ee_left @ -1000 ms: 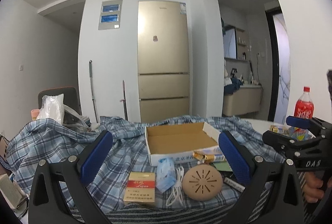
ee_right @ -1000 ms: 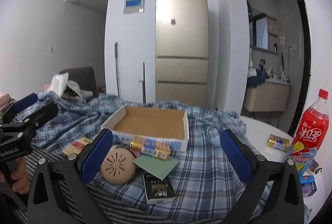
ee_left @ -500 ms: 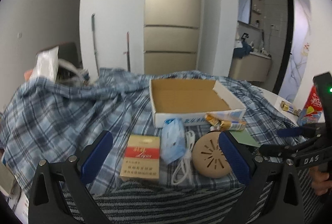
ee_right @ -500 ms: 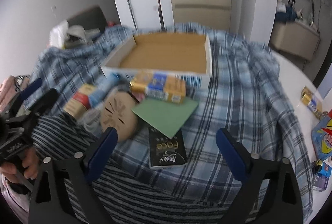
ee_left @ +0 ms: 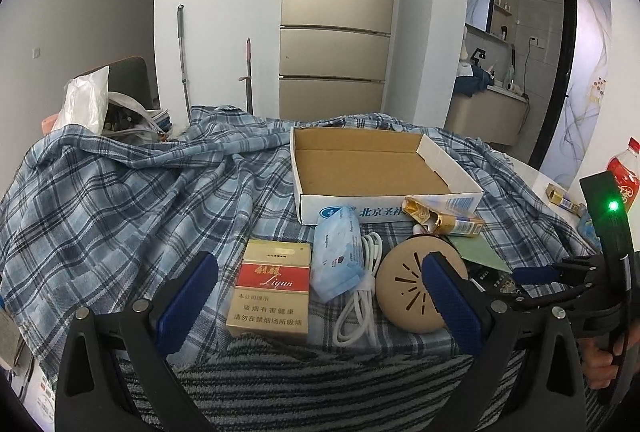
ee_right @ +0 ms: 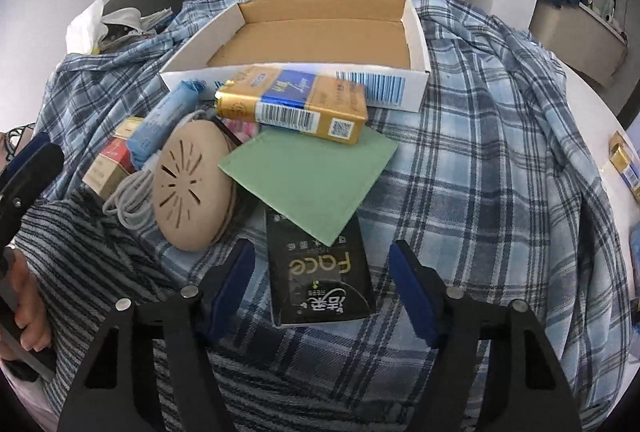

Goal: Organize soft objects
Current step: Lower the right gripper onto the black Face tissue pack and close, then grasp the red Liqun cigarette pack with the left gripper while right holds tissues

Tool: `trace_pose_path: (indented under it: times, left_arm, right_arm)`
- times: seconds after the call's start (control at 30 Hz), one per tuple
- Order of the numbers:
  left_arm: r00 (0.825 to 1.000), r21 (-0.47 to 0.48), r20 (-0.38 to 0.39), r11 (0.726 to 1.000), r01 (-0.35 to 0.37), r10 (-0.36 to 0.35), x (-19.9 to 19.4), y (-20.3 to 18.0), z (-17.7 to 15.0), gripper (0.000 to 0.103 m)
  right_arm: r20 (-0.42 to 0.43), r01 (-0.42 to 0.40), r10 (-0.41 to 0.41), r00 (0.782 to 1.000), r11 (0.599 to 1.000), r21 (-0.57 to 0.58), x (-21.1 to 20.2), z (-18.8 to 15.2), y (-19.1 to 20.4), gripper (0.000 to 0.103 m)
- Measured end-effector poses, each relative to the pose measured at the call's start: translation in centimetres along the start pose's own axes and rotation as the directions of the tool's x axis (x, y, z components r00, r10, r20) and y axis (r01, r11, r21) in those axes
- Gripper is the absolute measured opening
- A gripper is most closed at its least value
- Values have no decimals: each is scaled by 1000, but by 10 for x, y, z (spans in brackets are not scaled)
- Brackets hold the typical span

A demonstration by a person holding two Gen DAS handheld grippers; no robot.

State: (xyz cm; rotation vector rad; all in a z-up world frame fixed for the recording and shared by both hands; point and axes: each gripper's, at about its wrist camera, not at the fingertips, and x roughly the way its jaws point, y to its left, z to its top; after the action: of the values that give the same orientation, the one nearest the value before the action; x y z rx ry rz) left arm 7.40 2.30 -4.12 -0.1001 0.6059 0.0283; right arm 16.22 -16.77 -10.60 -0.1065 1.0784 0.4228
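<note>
The right gripper hung low over the plaid cloth, its blue fingers spread apart on either side of the black tissue pack, not touching it. A green card overlapped the pack's far end, and at twelve o'clock from that a gold and blue cigarette pack leaned against the front wall of the open cardboard box. At ten o'clock from the tissue pack sat the round tan disc, with a coiled white cable just beside it.

The left gripper also stood wide open, holding nothing. Between its pads lay a red and gold cigarette box, a blue tissue packet and the cable, all close together. The right pad overlapped the tan disc in view; whether it touched I couldn't tell. The box sat at twelve o'clock, nothing in it. A red-labelled bottle stood at two o'clock.
</note>
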Motion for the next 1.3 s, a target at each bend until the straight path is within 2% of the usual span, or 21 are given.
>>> trace_pose_path:
  times: [0.23,0.3,0.4,0.57,0.63,0.7,0.8,0.9,0.97,1.0,1.13,1.3]
  left_arm:
    - [1000,-14,-18,1000,9,-10,4,4,0,103]
    - [1000,-11,-15,1000,12,-12,4,3,0,103]
    - [1000,-16,-15,1000,13,-14,3,4,-1,103]
    - [1000,-64,-19,998,19,-21,2,11,0,103]
    - [1000,-89,-19,996,-7,5,1,17,1,103]
    - [999,-102,-25,994,-31,29,-3,21,4,103]
    - [999,-85,-45,996,-23,19,-5,26,10,103]
    - [995,-25,-96,1000,-12,9,-1,28,15,103]
    - [992,-2,-128,1000,-5,5,3,30,16,86]
    - [987,23,-158,1000,-12,15,7,30,17,84]
    - [976,33,-213,999,-39,45,23,39,17,84]
    - [956,12,-291,999,-35,37,52,46,15,82]
  right_arm:
    - [-13,40,-40,999,999,-15,4,0,4,57]
    - [-7,48,-48,999,999,-24,3,0,5,46]
    - [4,28,-28,1000,998,-49,1,-2,9,45]
    - [92,35,-25,995,993,-116,-12,-7,21,45]
    - [129,32,-14,992,990,-138,-18,-9,24,45]
    - [157,27,-4,988,989,-145,-23,-11,24,45]
    - [182,5,19,983,991,-131,-28,-11,20,45]
    - [212,-28,52,976,993,-115,-34,-12,16,45]
    - [235,-46,69,969,994,-103,-38,-14,14,45]
    - [249,-51,74,966,994,-97,-41,-14,13,45]
    - [282,-64,87,955,994,-92,-47,-16,12,45]
    - [287,-70,95,953,993,-95,-48,-16,12,45]
